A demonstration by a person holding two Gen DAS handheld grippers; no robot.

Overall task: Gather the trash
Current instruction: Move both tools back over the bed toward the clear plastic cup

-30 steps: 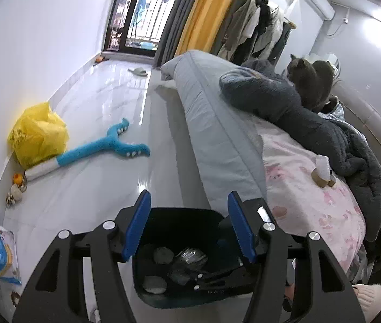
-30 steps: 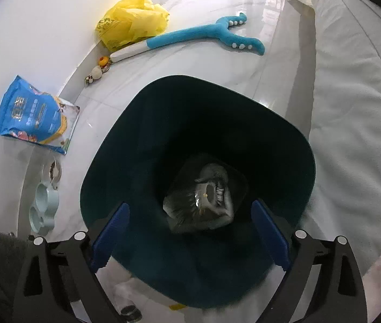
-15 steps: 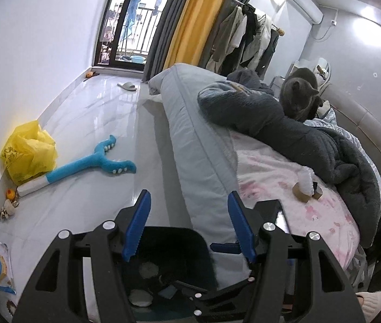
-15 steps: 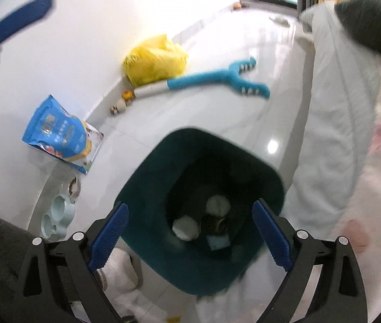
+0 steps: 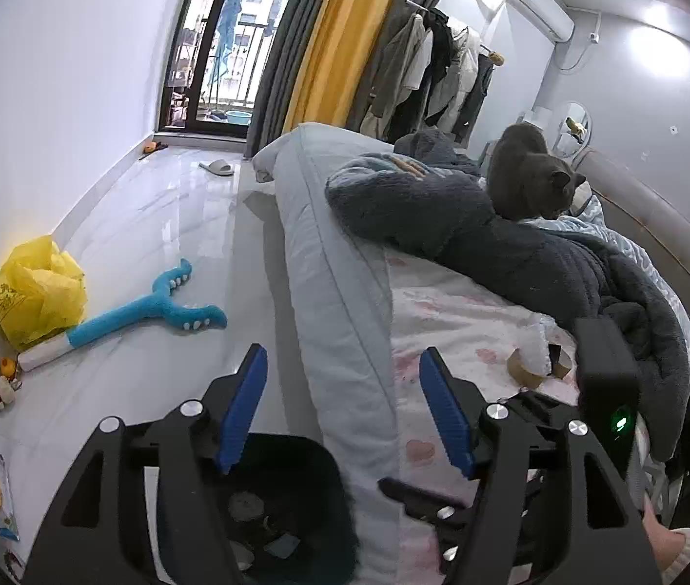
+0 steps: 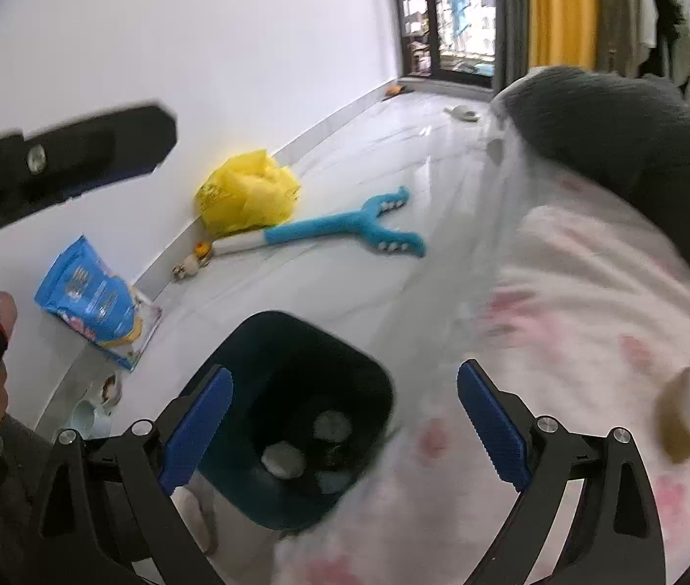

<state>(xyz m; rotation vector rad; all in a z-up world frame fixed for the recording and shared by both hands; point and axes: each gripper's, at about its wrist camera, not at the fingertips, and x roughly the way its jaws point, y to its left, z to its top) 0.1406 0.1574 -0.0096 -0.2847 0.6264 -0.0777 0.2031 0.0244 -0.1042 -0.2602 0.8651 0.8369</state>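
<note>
A dark teal trash bin (image 6: 257,341) stands on the floor beside the bed; crumpled white wads (image 6: 284,458) lie in its bottom. It also shows in the left wrist view (image 5: 330,477). Brown cardboard rolls and white paper (image 5: 532,365) lie on the pink-patterned sheet, blurred at the right edge in the right wrist view (image 6: 681,414). My left gripper (image 5: 342,409) is open and empty above the bed's edge. My right gripper (image 6: 345,424) is open and empty above the bin and the bed's edge.
A grey cat (image 5: 530,180) sits on a dark blanket (image 5: 466,229) on the bed. On the floor lie a yellow bag (image 5: 35,292), a blue plush toy (image 5: 149,309), a blue pouch (image 6: 93,297) and a slipper (image 5: 218,165).
Both grippers have risen and swung right, away from the bin toward the bed. The clear crumpled item seen under the right gripper now lies in the bin.
</note>
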